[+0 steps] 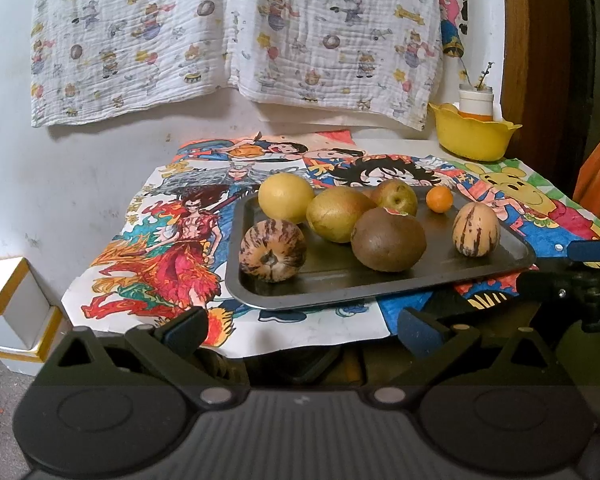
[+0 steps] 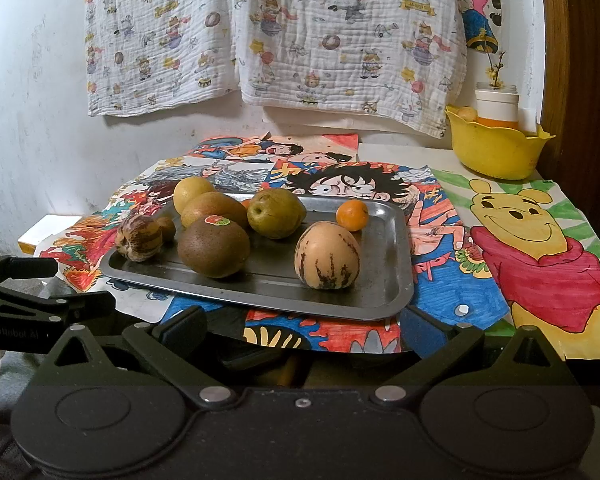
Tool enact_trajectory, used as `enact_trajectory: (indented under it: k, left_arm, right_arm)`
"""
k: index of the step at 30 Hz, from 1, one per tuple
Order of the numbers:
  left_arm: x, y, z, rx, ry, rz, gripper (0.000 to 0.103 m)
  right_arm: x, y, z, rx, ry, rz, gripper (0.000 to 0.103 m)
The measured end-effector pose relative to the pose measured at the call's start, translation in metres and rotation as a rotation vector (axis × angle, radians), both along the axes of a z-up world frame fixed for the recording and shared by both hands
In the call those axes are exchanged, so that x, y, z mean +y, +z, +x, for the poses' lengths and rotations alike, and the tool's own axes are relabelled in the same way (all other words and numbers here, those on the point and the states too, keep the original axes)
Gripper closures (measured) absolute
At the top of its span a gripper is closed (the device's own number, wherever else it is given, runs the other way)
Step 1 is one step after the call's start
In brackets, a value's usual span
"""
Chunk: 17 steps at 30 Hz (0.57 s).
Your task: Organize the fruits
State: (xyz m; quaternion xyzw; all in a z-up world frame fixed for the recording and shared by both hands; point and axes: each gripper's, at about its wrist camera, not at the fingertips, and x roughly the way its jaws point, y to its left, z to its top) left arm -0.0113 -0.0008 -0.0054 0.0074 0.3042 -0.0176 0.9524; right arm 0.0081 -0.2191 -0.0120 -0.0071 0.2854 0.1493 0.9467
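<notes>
Both of my grippers hang back at the near edge of the table with nothing in them: my left gripper has its jaws spread wide, and my right gripper is parted just as wide. The fruits all sit on a metal tray that lies on coloured cartoon drawings.

Nearest my right side stands a striped melon, pale tan with dark streaks, egg-shaped and upright. I judge it smooth-skinned and a bit slippery, so I would take it across its widest middle, not near the tapering top. Its twin, a darker striped melon, lies at the tray's left end with its stem scar toward me. The brown kiwi looks dull and fuzzy, which should grip well, but I expect soft flesh, so a light squeeze across the short axis. The small orange is round, glossy and probably light; it could roll on the slick steel. Behind are a greenish pear, a yellow-green mango and a round yellow fruit, packed close, some touching, so less room for fingers there.

A yellow plastic bowl with a wavy rim sits at the far right corner, well apart from the tray, with a white jar inside it
</notes>
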Motion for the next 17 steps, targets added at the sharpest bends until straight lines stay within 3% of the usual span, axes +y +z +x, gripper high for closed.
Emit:
enact_trajectory:
  k: [17]
  left_arm:
    - [-0.0015,0.0001,-0.0002,0.001,0.002,0.001,0.001]
  right_arm:
    - [-0.0006,-0.0018,-0.0005,0.002,0.001,-0.001,0.001]
